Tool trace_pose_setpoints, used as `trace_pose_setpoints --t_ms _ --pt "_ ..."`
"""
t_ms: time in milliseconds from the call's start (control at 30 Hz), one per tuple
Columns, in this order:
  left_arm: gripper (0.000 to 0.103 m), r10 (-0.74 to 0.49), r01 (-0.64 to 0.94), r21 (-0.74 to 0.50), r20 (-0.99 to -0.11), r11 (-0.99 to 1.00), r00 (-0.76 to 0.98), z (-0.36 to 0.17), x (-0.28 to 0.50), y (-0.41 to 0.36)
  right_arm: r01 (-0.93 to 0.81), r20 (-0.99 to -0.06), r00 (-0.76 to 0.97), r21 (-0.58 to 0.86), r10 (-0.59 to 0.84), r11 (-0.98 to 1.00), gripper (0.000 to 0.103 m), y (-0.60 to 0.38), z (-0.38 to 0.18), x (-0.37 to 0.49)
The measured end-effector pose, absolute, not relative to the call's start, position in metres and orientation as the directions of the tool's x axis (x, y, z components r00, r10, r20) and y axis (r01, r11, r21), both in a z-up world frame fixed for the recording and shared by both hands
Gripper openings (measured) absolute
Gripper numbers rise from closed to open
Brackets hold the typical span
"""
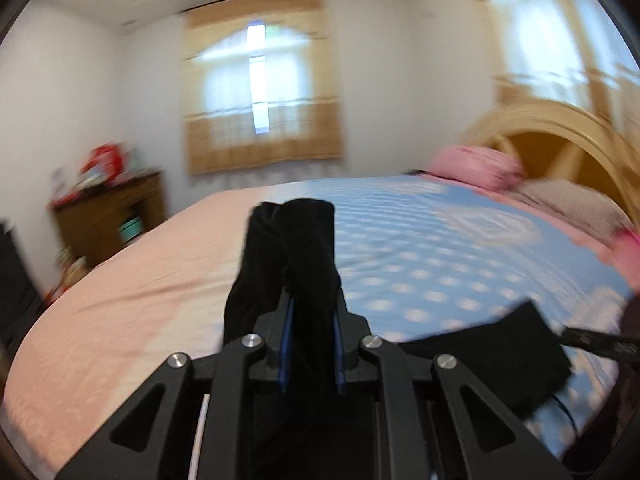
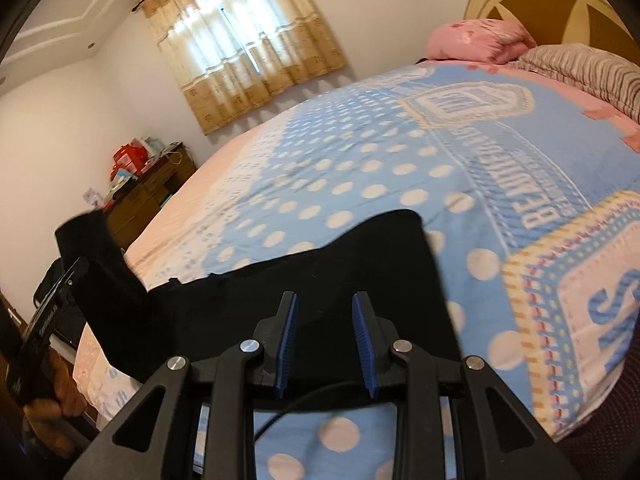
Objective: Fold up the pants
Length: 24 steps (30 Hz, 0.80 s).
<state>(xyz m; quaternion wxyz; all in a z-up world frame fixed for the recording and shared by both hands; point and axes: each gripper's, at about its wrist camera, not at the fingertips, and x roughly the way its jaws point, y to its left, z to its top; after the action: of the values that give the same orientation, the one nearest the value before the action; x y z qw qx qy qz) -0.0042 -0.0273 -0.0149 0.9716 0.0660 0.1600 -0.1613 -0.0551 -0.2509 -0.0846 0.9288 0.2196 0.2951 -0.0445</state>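
Note:
The black pants [image 1: 304,240] stick up in a bunched leg end out of my left gripper [image 1: 314,312], which is shut on them above the bed. From there the pants [image 2: 240,292] stretch across to my right gripper [image 2: 325,304]. Its blue pads [image 2: 362,332] stand a little apart with thick black fabric filling the gap, and that end is held off the blanket. In the left wrist view the right gripper [image 1: 568,334] comes in from the right at the pants' other end [image 1: 520,364]. A hand [image 2: 52,396] holds the left gripper [image 2: 86,264] at the far left of the right wrist view.
The bed carries a blue blanket with white dots [image 2: 400,140] and a pink sheet [image 1: 140,272] on its left side. Pink [image 2: 476,40] and striped [image 2: 580,68] pillows lie by the arched headboard [image 2: 560,0]. A wooden dresser [image 2: 148,196] stands beyond the bed under a curtained window [image 2: 240,40]. A black cable [image 2: 288,408] hangs under the right gripper.

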Motion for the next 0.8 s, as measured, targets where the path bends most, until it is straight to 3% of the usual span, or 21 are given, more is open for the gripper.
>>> trace_pose_setpoints --t_ms 200,400,467,567,600,633,800 --pt "0.017 -0.46 0.555 0.18 -0.388 0.812 0.798 -0.04 -0.032 -0.1 0.231 -0.558 0.829 0.396 0.034 0.889 0.03 -0.268 -0.083 -0.067" --pt "0.019 -0.424 0.613 0.238 -0.537 0.753 0.729 -0.082 -0.024 -0.129 0.217 -0.543 0.839 0.392 0.035 0.894 0.031 -0.277 -0.068 -0.083" --pt "0.027 -0.423 0.631 0.226 -0.573 0.742 0.702 -0.084 -0.02 -0.129 0.183 -0.538 0.841 0.392 0.063 0.902 0.031 -0.277 -0.06 -0.083" --pt "0.044 -0.44 0.65 0.193 -0.594 0.735 0.674 -0.075 -0.019 -0.121 0.1 -0.484 0.86 0.471 0.162 0.877 0.06 -0.277 -0.056 -0.077" --pt "0.06 -0.437 0.647 0.193 -0.595 0.737 0.675 -0.074 -0.02 -0.121 0.08 -0.469 0.862 0.501 0.193 0.862 0.068 -0.277 -0.057 -0.074" --pt "0.069 -0.433 0.64 0.188 -0.593 0.745 0.679 -0.07 -0.021 -0.117 0.055 -0.453 0.859 0.543 0.237 0.838 0.069 -0.277 -0.06 -0.068" --pt "0.08 -0.41 0.546 0.113 -0.541 0.83 0.734 -0.044 -0.012 -0.052 0.007 -0.448 0.817 0.637 0.363 0.771 0.069 -0.271 -0.077 -0.027"
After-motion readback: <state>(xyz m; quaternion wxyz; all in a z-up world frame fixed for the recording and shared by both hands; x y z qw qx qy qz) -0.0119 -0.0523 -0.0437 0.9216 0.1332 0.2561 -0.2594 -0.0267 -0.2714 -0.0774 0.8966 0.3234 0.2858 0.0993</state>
